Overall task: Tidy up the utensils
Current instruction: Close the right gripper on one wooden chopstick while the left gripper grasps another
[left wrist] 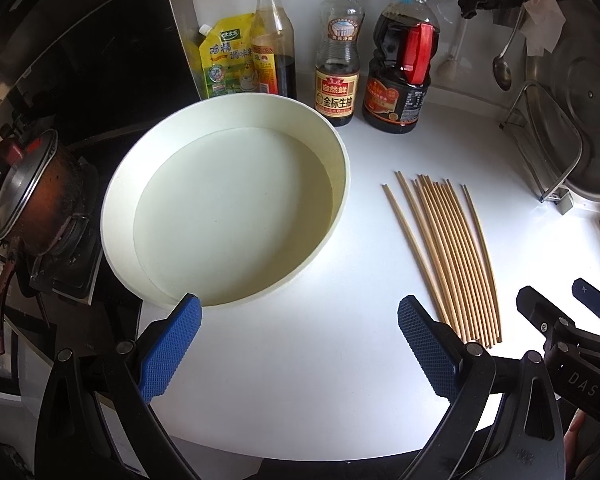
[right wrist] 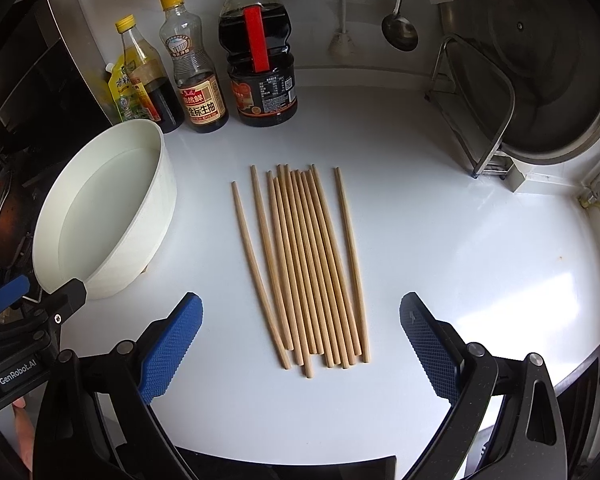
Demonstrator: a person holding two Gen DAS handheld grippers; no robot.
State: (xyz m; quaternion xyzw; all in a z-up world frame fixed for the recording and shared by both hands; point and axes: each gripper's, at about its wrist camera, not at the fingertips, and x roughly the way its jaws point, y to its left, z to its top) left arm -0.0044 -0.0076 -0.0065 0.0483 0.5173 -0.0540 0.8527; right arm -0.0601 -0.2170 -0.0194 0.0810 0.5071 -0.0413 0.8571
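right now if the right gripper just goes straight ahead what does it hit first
Probably the chopsticks: the right gripper is open and their near ends lie on the counter between its fingers. Its height above them is unclear, so it might pass over them.

"金标生抽" on soy bottle (right wrist: pixel 199 92); "genrobot.ai" on left tongs (right wrist: pixel 28 308)

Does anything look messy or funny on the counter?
Only a little: the chopsticks lie loose on the white counter, some crossing, one stray on each side. The white tub is empty. Nothing is spilled.
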